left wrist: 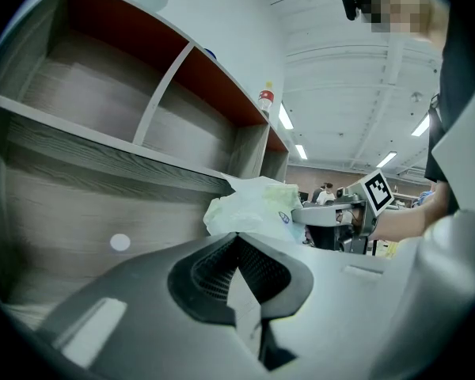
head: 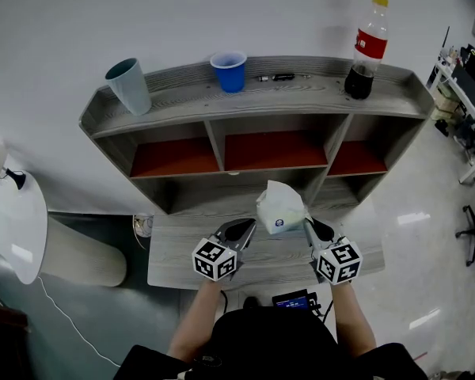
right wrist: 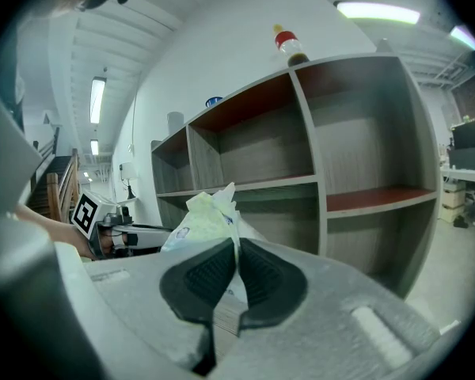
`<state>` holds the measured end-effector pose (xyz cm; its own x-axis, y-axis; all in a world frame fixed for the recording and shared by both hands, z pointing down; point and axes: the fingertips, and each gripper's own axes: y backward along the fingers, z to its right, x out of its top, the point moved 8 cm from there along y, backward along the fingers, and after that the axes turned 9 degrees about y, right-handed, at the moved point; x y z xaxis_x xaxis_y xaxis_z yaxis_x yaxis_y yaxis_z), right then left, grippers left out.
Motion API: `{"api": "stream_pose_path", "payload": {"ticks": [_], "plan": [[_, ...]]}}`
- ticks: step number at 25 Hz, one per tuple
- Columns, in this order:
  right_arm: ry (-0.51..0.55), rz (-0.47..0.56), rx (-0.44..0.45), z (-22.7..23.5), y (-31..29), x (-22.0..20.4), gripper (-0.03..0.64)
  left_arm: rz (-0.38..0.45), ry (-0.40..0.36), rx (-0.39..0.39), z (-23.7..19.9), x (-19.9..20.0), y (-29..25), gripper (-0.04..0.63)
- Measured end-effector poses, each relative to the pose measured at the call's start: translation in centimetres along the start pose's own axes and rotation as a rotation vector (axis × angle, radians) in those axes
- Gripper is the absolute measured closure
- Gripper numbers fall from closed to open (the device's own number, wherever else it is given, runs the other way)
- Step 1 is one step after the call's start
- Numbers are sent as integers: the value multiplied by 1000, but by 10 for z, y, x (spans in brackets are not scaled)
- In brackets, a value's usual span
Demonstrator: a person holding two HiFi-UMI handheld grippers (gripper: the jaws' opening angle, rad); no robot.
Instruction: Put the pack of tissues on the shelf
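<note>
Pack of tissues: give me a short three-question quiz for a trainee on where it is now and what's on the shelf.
1. True or false: the pack of tissues already lies in a compartment of the shelf.
2. Which stands at the right end of the shelf top: A blue cup, B cola bottle, C teal cup?
3. What is the right gripper shut on?
Key: 1 false, it is held up in front of the shelf; 2 B; 3 the pack of tissues.

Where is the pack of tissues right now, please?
In the head view the pack of tissues is at centre, pinched by the right gripper, with the left gripper at its left, before the shelf.
</note>
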<state>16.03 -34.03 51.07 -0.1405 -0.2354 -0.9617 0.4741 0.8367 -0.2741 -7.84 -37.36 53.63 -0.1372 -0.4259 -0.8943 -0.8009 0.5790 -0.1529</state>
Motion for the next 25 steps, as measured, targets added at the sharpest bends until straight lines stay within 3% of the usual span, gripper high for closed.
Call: {"api": "stream_pose_path", "payload": {"ticks": [16,25], "plan": [[3,34,40,-16,19,18,606,-3,50,42,32,13,10,595],[20,95,29,-15,41,52,606,19,-16,53,63,43,15,595]]}}
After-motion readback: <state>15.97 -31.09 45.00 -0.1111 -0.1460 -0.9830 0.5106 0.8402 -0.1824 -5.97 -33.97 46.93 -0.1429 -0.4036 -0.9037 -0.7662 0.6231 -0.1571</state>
